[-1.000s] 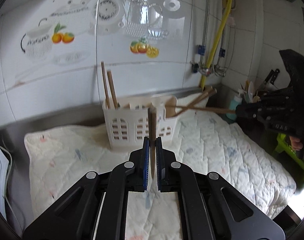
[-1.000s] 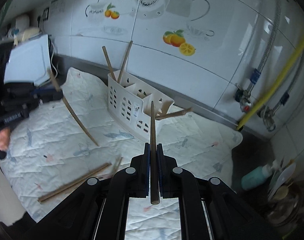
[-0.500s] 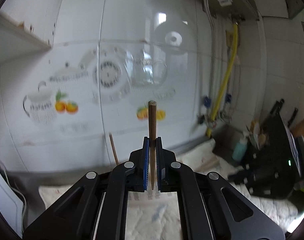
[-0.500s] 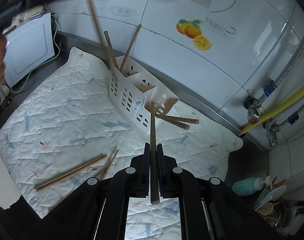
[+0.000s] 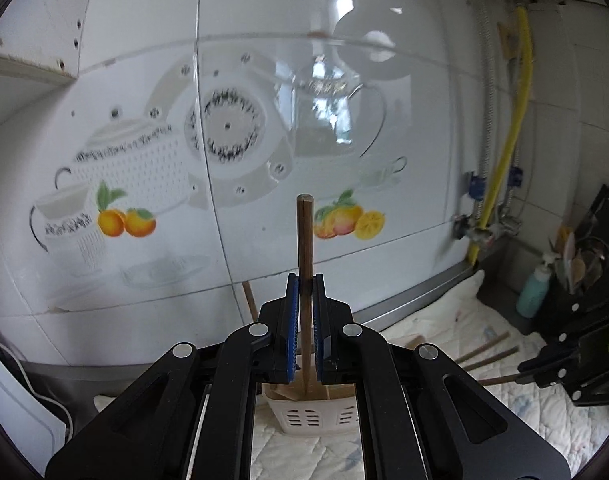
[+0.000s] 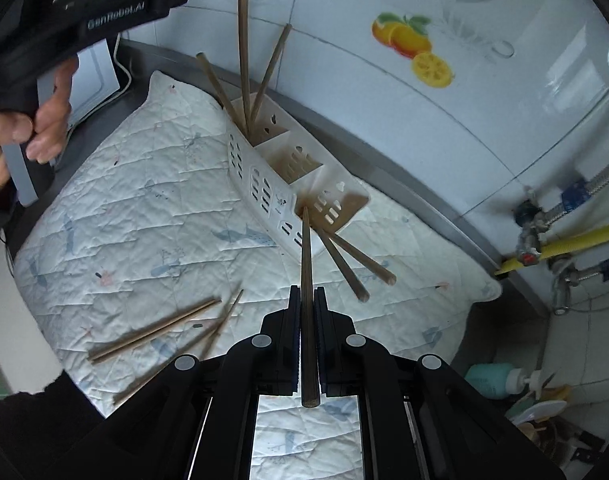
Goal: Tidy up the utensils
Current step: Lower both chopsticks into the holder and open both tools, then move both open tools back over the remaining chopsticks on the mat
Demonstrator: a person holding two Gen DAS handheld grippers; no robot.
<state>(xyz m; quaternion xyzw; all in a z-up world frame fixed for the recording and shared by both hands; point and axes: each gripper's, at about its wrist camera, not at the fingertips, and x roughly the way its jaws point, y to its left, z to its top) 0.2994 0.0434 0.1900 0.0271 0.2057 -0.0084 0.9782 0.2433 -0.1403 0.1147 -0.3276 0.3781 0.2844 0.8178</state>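
In the left wrist view my left gripper (image 5: 304, 292) is shut on a brown chopstick (image 5: 305, 240) held upright over the white slotted holder (image 5: 304, 416). The right wrist view shows that chopstick (image 6: 243, 60) with its lower end in the holder's (image 6: 260, 184) far compartment, beside two others. My right gripper (image 6: 305, 300) is shut on another chopstick (image 6: 306, 272), whose tip sits at the rim of the near compartment. Two chopsticks (image 6: 344, 260) lean out of that compartment. The middle compartment looks empty.
Several loose chopsticks (image 6: 156, 330) lie on the quilted cloth (image 6: 144, 208) near its front left. A hand (image 6: 44, 120) holds the left gripper's handle. A white appliance (image 6: 100, 80) stands at left, with a yellow pipe (image 6: 576, 240) and a teal bottle (image 6: 488, 378) at right.
The left gripper rose and came over the holder's far compartment with its chopstick. The right gripper tilted down and closed in, bringing its chopstick tip to the near compartment.
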